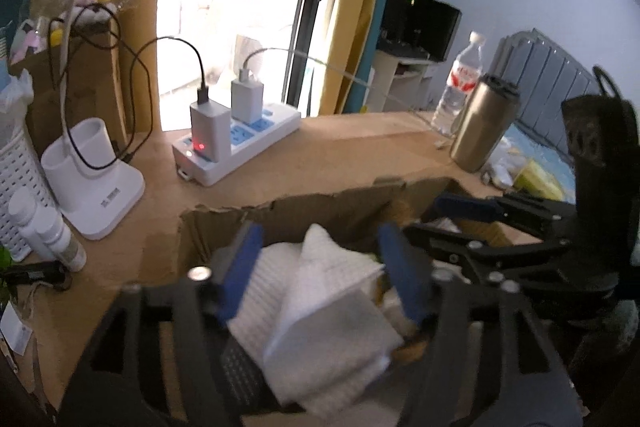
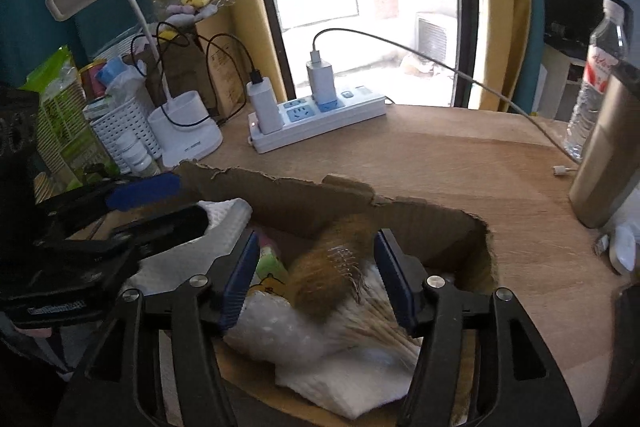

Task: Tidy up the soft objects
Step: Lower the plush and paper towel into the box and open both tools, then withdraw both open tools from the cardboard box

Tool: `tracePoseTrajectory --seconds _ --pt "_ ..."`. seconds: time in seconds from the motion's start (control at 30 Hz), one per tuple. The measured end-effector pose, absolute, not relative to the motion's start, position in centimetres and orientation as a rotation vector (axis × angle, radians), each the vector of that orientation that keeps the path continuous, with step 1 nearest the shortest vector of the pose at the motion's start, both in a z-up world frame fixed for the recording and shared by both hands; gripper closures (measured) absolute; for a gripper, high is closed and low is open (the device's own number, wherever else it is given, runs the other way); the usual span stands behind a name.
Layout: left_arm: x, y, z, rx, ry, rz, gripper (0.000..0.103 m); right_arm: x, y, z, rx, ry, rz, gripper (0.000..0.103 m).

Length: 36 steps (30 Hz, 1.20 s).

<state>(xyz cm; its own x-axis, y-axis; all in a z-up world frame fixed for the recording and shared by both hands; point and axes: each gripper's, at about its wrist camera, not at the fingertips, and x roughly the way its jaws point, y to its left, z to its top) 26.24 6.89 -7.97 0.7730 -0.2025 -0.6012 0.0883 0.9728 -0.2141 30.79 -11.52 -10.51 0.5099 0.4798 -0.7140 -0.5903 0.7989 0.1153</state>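
Note:
An open, torn cardboard box (image 1: 280, 207) (image 2: 300, 191) stands on the wooden desk. My left gripper (image 1: 320, 251) (image 2: 160, 207) hangs over its left side, open, with a folded white waffle cloth (image 1: 320, 299) (image 2: 224, 223) lying loose between the blue pads (image 1: 240, 271). Over the box's right side my right gripper (image 2: 317, 247) (image 1: 440, 219) is open too. A brown fluffy thing (image 2: 324, 267) lies between its pads without touching them. Under it are a pale bubble-textured bag (image 2: 272, 331), a small cartoon packet (image 2: 268, 267) and another white cloth (image 2: 344, 383).
Behind the box are a white power strip (image 2: 320, 123) with chargers and cables, a white lamp base (image 2: 188, 135) and a white basket (image 2: 124, 127) with bottles. A steel tumbler (image 2: 604, 163) and a water bottle (image 2: 596, 75) stand at the right.

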Motion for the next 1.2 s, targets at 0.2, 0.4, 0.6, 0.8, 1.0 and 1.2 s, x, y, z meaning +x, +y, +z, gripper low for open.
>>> tracePoseTrajectory --seconds 0.2,0.4,0.6,0.8,1.0,1.2 --pt "24.6 7.3 -6.5 -0.186 0.621 -0.161 0.033 29.9 -12.6 -9.4 -0.155 0.785 0.577 0.034" --pt "22.5 7.3 -5.1 -0.188 0.575 -0.171 0.025 28.4 -13.5 -8.2 -0.154 0.757 0.531 0.034" --pt "20.5 7.3 -3.9 -0.191 0.533 -0.178 0.015 26.5 -13.7 -7.1 -0.161 0.732 0.517 0.034" --pt "18.8 6.9 -3.2 -0.183 0.51 -0.19 0.01 24.9 -13.6 -6.0 -0.172 0.705 0.511 0.034" --pt "16.7 6.4 -2.2 -0.167 0.479 -0.198 0.008 23.1 -13.8 -5.1 -0.173 0.678 0.509 0.034" --pt "15.0 5.7 -1.5 -0.157 0.452 -0.192 0.007 21.6 -14.3 -4.7 -0.169 0.66 0.511 0.034"
